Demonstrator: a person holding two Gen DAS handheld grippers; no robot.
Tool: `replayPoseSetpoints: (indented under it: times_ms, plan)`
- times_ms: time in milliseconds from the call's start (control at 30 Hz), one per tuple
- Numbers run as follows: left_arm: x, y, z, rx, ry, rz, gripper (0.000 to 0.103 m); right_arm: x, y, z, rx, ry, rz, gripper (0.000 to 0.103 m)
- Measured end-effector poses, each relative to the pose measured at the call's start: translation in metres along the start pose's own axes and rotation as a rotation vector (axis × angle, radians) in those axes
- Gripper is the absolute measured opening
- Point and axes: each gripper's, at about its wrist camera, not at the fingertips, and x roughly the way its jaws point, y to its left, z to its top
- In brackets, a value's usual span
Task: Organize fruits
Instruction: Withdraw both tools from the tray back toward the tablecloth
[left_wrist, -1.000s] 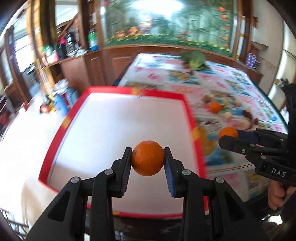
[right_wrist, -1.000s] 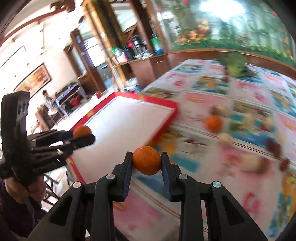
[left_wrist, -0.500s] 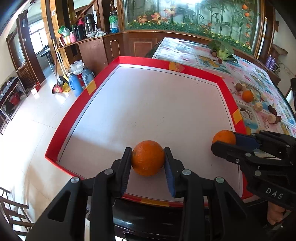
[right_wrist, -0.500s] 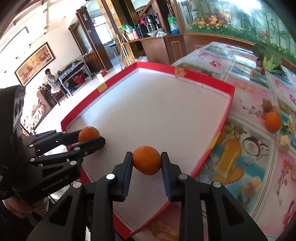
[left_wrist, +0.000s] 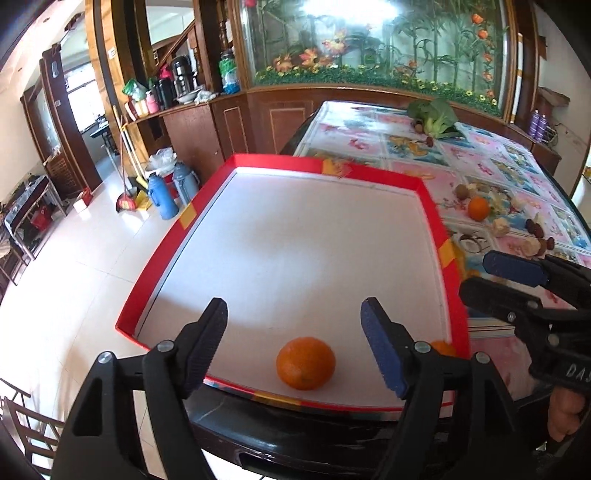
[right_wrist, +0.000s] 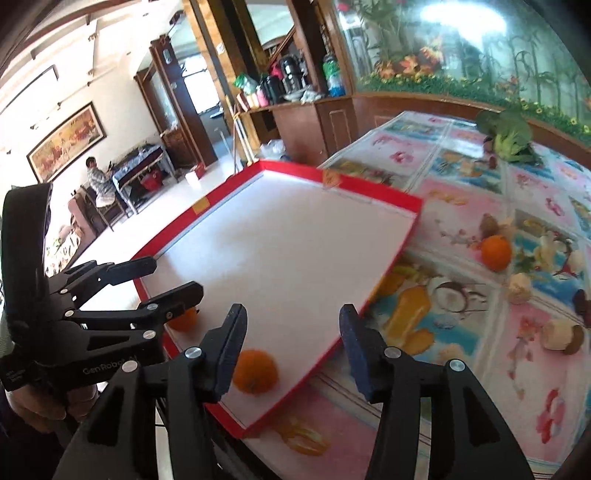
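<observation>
Orange fruit (left_wrist: 306, 363) on a white tray floor with a red rim (left_wrist: 434, 206), yellow tape patches along it. Second orange (right_wrist: 255, 371) near the right edge. Desk cloth (left_wrist: 491, 162) patterned in pink, blue and white fruit-and-flower squares. Black hand-held gripper (left_wrist: 293, 345) with blue pads (left_wrist: 382, 354). Green leafy vegetable (left_wrist: 436, 114) far off.

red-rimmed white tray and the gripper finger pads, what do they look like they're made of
Red-rimmed white tray: probably cardboard or foam board. The matte white floor gives no glare, and the thin straight red walls are patched with yellow tape.

Blue finger pads on the left gripper: seemingly ribbed rubber or soft plastic, dull with fine ridges. The black fingers look like moulded hard plastic with metal rivets.
</observation>
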Motion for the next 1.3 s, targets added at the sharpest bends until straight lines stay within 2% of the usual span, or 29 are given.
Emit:
replayPoseSetpoints:
  times_ms: [267,400,567,900,933,1000,1067,1133,1300]
  plan:
    - [-0.031,-0.062,0.004,0.125,-0.062,-0.123,0.081,-0.050,-0.064,-0.014,0.090,-0.080,-0.101,0.056]
    - [-0.034,-0.090,0.002,0.172,-0.043,-0.154,0.081,-0.071,-0.097,-0.028,0.153,-0.095,-0.150,0.056]
    - [-0.027,-0.114,-0.005,0.220,-0.001,-0.175,0.081,-0.082,-0.134,-0.048,0.215,-0.061,-0.185,0.056]
    - [-0.010,-0.152,-0.001,0.261,0.074,-0.256,0.081,-0.075,-0.161,-0.047,0.264,-0.009,-0.206,0.056]
    - [-0.005,-0.155,0.001,0.255,0.087,-0.261,0.081,-0.073,-0.166,-0.045,0.275,-0.003,-0.201,0.055]
    - [0.001,-0.160,0.006,0.242,0.103,-0.284,0.081,-0.069,-0.175,-0.042,0.296,0.010,-0.205,0.042]
    - [0.009,-0.167,0.011,0.230,0.122,-0.308,0.081,-0.067,-0.183,-0.039,0.311,0.013,-0.222,0.037]
    - [0.016,-0.173,0.014,0.234,0.130,-0.319,0.081,-0.066,-0.189,-0.037,0.328,0.008,-0.242,0.034]
    - [0.034,-0.179,0.020,0.213,0.167,-0.346,0.070,-0.062,-0.200,-0.035,0.366,0.017,-0.237,0.032]
